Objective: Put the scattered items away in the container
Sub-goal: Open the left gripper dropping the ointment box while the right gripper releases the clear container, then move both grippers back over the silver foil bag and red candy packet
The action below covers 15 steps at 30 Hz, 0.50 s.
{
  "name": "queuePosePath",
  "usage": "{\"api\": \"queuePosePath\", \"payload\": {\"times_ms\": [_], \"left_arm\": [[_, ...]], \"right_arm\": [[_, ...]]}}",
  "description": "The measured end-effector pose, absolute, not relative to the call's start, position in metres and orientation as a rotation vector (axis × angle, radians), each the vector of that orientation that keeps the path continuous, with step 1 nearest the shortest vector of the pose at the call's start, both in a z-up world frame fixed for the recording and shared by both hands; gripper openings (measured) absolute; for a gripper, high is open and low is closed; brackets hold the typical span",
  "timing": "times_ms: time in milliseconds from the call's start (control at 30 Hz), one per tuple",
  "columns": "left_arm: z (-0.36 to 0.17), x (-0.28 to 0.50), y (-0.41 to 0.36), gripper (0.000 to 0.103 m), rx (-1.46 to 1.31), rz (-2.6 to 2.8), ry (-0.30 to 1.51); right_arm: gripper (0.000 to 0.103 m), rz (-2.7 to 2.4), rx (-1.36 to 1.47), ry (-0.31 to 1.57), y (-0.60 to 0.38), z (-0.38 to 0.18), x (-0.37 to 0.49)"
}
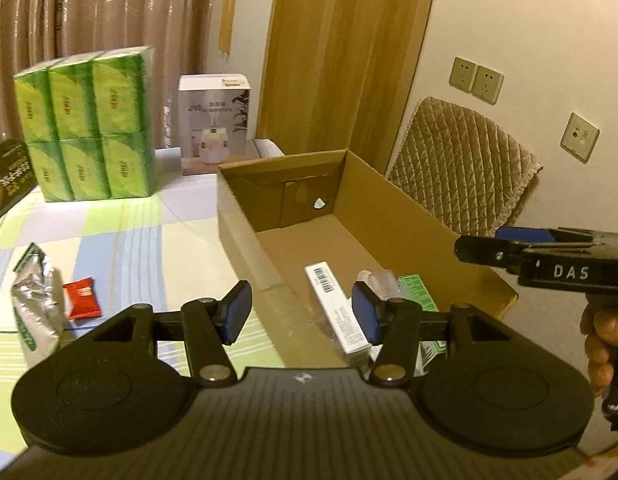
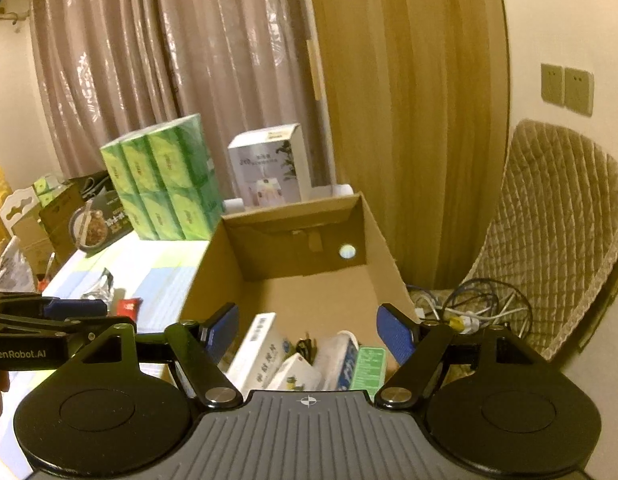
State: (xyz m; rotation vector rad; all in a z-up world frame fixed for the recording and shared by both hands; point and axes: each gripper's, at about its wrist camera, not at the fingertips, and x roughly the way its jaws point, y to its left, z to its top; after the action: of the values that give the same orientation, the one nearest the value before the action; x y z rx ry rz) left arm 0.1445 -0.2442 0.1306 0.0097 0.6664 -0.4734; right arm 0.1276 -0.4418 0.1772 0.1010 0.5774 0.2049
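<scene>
Pale curtains and a wooden door panel close off the far side of the room, with a quilted chair [image 2: 557, 240] to the right against the wall. On the table [image 1: 121, 240], covered in a checked green and blue cloth, an open cardboard box [image 1: 245, 236] stands with its long side running away from the cameras; its far half is bare floor. At its near end lie a long white carton [image 1: 335, 308], a green-labelled packet [image 2: 371, 364] and other small packages, crowded together. Left of the box the cloth is open, apart from a crumpled silver pouch [image 1: 33, 304] and a red sachet [image 1: 81, 298] touching it, both well clear of the box wall. Farther back stand a block of green tissue packs [image 1: 89, 128] and a white product box [image 1: 215, 120].

Over the box's near left wall the left claw [image 1: 303, 312] is spread wide, gripping nothing. Above the items in the box the right claw [image 2: 307, 334] is likewise wide apart and empty. A hand [image 1: 601, 344] holds its handle.
</scene>
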Motion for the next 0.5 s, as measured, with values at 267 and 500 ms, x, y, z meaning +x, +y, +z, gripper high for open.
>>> {"api": "queuePosePath", "payload": {"times_ms": [267,500], "left_arm": [[0.146,0.120,-0.204,0.053,0.009,-0.418,0.647],[0.150,0.098,-0.159,0.064,0.010,-0.361,0.634]], "right_arm": [[0.073,0.244,0.063,0.540,-0.408,0.202,0.113],[0.077,0.301,0.030,0.515,-0.372,0.217,0.101]]}}
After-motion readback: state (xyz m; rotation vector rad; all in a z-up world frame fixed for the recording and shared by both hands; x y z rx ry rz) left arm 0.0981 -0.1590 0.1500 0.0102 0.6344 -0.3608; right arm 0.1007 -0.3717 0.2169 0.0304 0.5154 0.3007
